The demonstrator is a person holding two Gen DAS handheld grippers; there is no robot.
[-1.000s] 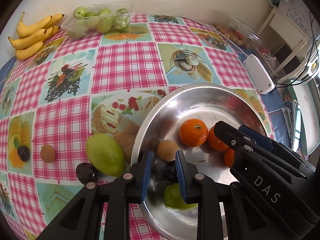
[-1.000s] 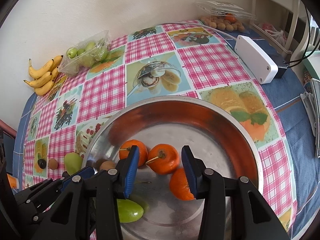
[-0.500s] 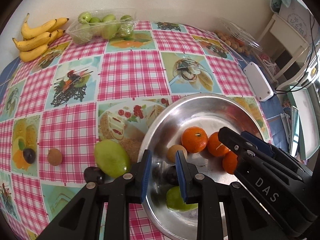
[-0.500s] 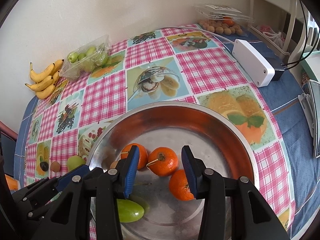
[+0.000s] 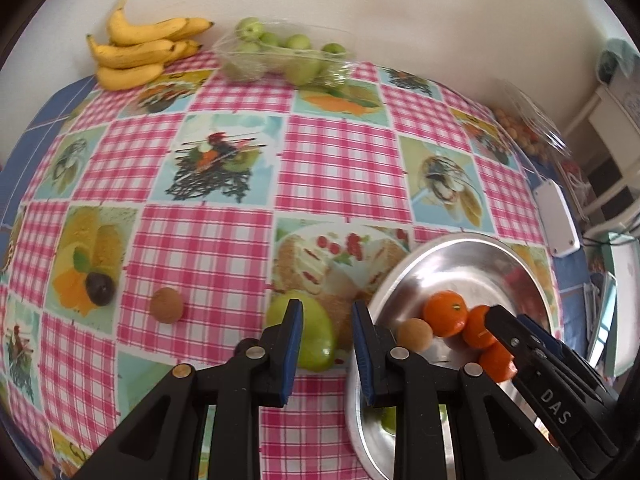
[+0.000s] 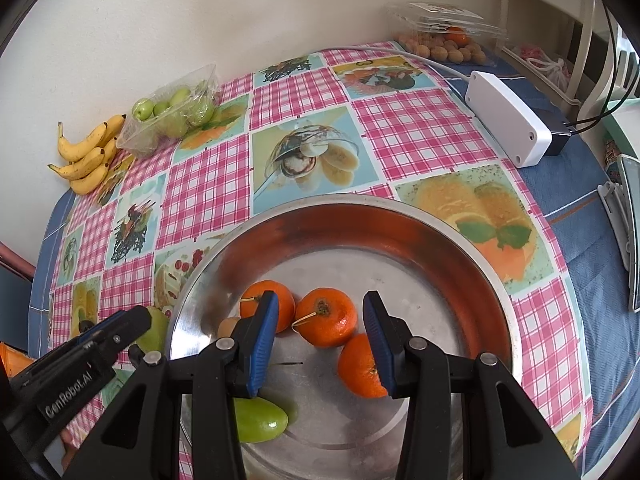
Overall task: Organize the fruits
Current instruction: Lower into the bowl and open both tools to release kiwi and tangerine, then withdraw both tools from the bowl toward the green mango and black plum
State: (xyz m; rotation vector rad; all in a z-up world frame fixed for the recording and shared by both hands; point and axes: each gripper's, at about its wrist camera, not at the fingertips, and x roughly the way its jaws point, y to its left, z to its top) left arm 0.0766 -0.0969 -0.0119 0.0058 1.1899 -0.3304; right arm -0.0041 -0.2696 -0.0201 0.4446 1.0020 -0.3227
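A table under a pink checked cloth [image 5: 208,248] with printed food squares is standing against a pale wall.

Left wrist view: the steel bowl [image 5: 516,256] is holding three oranges [image 5: 445,312] and one round brown fruit [image 5: 414,334], with a green fruit [image 5: 388,416] showing partly behind the fingers. One large green fruit [image 5: 316,340], one small brown fruit [image 5: 167,305] and one dark plum [image 5: 100,288] are lying loose on the cloth outside the bowl. A bunch of bananas [image 5: 136,52] and a clear bag of green fruits [image 5: 280,56] are sitting by the wall. The left gripper [image 5: 326,312] is hovering over the bowl's edge, jaws narrowly apart and gripping nothing. Right wrist view: the right gripper [image 6: 320,308] is hanging over the oranges, jaws somewhat wider and pressing on none; a clear box of small brown fruits [image 6: 444,44] is sitting at the far corner.
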